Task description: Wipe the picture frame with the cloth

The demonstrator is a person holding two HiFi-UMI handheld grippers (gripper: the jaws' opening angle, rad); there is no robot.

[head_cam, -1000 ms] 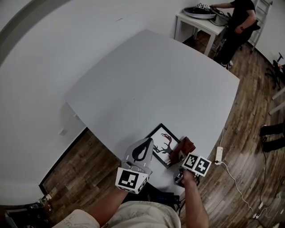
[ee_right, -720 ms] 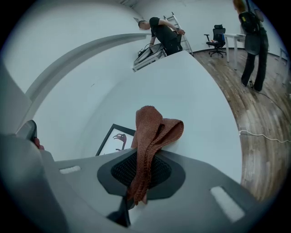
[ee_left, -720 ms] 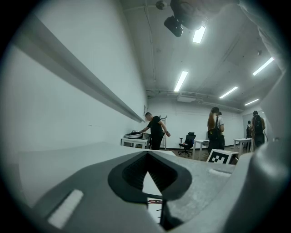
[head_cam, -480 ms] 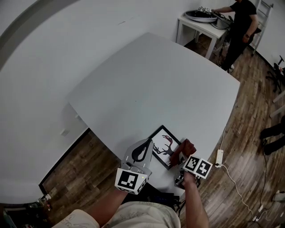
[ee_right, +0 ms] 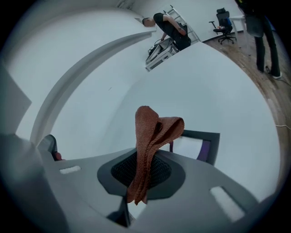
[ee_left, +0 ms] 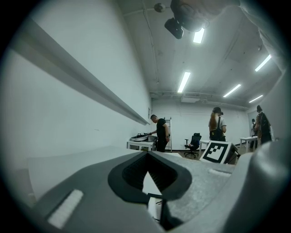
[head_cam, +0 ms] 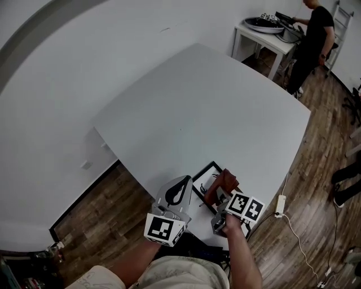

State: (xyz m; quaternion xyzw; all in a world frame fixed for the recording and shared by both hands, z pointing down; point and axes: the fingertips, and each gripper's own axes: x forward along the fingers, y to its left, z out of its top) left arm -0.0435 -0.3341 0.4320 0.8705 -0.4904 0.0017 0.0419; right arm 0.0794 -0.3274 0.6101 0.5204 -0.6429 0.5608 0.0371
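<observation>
Clamping the cloth [ee_right: 152,132], the right tongs [ee_right: 142,175] face the picture frame [ee_right: 200,135] just ahead; the left tongs [ee_left: 148,173] sit closed and empty. Next, press down and wipe.

A large white table [head_cam: 208,107] is standing on a wooden floor [head_cam: 101,203], close to a white wall [head_cam: 51,84]. Beside its near corner a white power strip [head_cam: 279,205] is lying on the floor, and its cable [head_cam: 290,219] is trailing away. In the far corner a person in black [head_cam: 313,34] is standing at a small white table [head_cam: 265,35], which is carrying a dark round tray [head_cam: 260,23]. A ladder [head_cam: 341,17] is standing behind. In the left gripper view an office chair [ee_left: 194,141] is standing further back, and long ceiling lights [ee_left: 184,82] are shining.
</observation>
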